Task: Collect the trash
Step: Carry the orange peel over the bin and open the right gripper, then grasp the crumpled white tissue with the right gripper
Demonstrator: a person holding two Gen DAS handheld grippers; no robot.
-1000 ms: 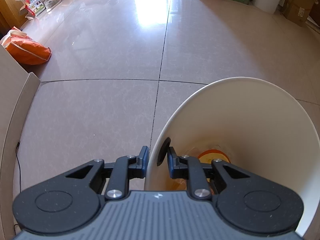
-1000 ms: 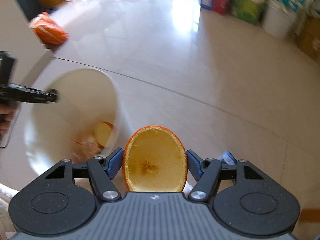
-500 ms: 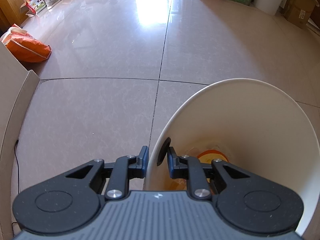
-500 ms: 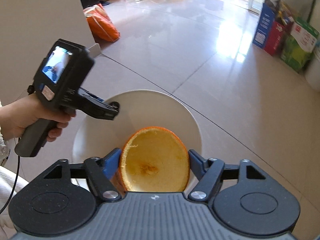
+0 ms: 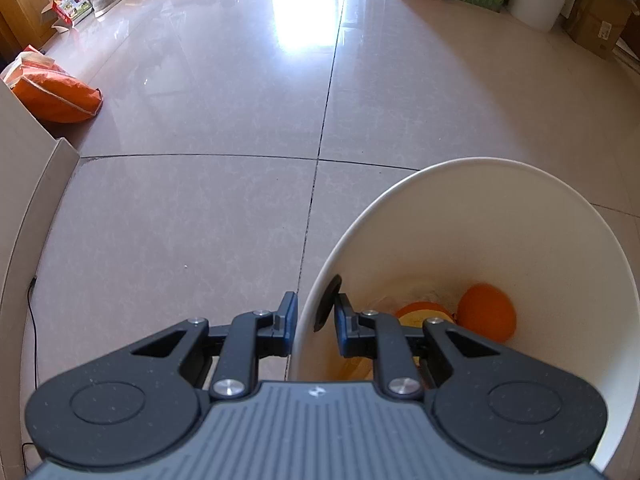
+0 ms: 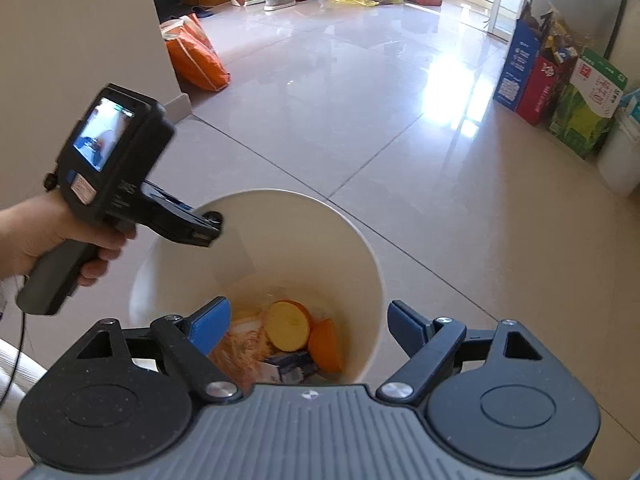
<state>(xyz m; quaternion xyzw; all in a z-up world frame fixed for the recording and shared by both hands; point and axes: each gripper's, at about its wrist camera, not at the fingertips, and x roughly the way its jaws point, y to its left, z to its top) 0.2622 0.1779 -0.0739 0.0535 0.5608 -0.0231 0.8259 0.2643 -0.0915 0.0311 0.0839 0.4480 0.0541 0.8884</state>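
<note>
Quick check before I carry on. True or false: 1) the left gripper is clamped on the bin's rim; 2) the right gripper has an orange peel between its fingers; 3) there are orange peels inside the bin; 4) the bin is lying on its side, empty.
1. True. The left gripper is shut on the white bin, one finger outside the wall and one inside.
2. False. The right gripper stands open with nothing between its fingers; its jaws have just been opening.
3. True. Orange peels lie at the bottom, with other wrappers.
4. False. The bin stands mouth up and holds trash.
</note>
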